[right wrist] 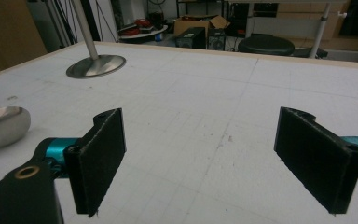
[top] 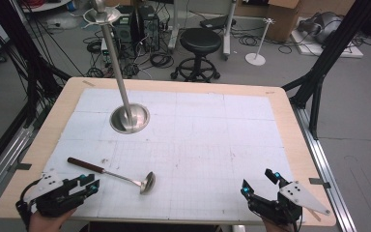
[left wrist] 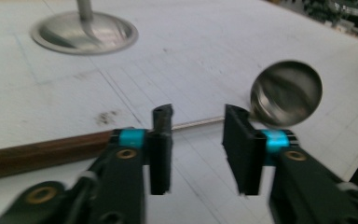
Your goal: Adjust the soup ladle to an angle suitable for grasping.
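Approach step: left gripper [top: 91,186] jaws apart, nothing gripped, just short of ladle [top: 116,176] near table's [top: 290,121] front-left edge (right gripper [top: 259,184] wide apart, idle). Next: straddle thin shaft, clamp.

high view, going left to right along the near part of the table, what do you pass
left claw → brown wooden ladle handle → shiny steel ladle bowl → right claw

Lab: gridded test table [top: 251,145], floor cables [top: 159,60], computer towers [top: 135,26], stool [top: 200,43].
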